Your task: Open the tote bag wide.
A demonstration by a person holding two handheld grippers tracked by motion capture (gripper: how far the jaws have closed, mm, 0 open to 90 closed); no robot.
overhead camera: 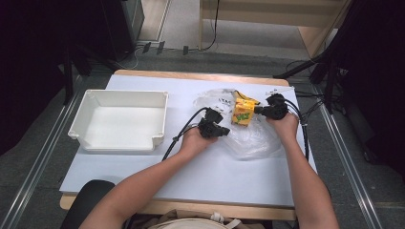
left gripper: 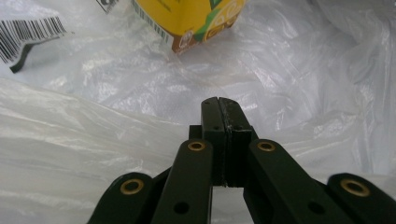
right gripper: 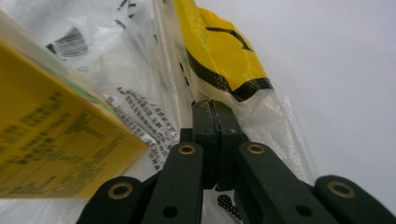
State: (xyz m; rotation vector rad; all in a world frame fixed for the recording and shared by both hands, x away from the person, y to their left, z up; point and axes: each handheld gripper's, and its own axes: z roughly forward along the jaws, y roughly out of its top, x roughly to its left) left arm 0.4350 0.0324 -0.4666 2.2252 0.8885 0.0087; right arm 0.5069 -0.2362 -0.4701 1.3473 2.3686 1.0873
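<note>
Looking down from the high view, I see a white worktop (overhead camera: pixel 191 167) with a clear plastic bag (overhead camera: pixel 253 140) crumpled near its middle. A yellow carton (overhead camera: pixel 243 113) stands on the bag's far part, and a yellow packet with black markings (overhead camera: pixel 245 99) lies just behind the carton. My left claw (overhead camera: pixel 224 130) sits at the bag's left edge, near the carton's lower left. In the left gripper view its jaws are pressed flat together with nothing between them, hovering over wrinkled plastic, the carton's corner (left gripper: pixel 196 21) ahead. My right claw (overhead camera: pixel 258 110) is just beside the carton's right side. In the right gripper view its jaws are also clenched together; whether a fold of the bag (right gripper: pixel 154 93) is pinched at their tips I cannot tell. An empty white bin (overhead camera: pixel 81 121) stands well apart at the left.
</note>
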